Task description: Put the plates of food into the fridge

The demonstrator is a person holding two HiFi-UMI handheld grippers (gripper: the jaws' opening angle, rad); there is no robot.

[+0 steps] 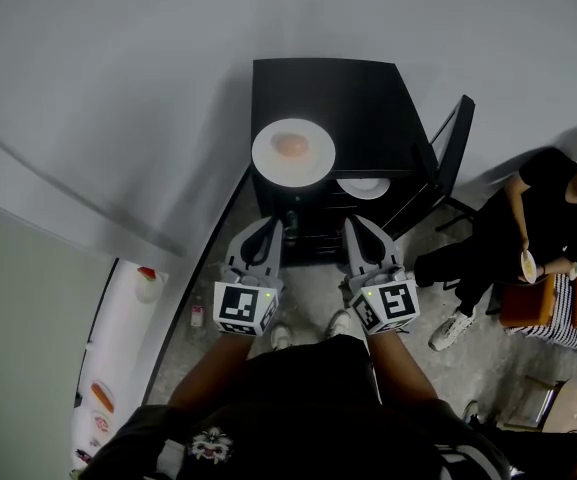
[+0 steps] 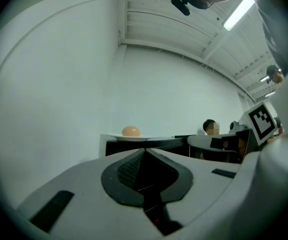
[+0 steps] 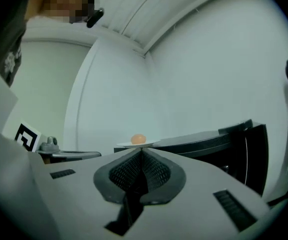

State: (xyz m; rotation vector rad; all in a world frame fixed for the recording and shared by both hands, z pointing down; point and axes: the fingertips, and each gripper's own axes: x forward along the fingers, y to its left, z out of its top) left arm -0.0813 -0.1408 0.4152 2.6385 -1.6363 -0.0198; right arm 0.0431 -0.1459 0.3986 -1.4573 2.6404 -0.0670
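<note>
Lower plate (image 1: 364,187): half hidden under black table (image 1: 368,98)
Top plate (image 1: 293,153): on that table, ahead of both grippers, apart
Left gripper (image 1: 271,226): pressed together, empty
Right gripper (image 1: 354,226): pressed together, empty

Bare studio room: white walls (image 1: 118,88), concrete floor (image 1: 488,373), ceiling strip light (image 2: 238,12).

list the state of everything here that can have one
left tool: shut, empty
right tool: shut, empty
top plate: flat on the black table, not picked up yet
food: sitting on the top plate
lower plate: one level below, partly hidden
fridge door: looks open, items on its shelves
</note>
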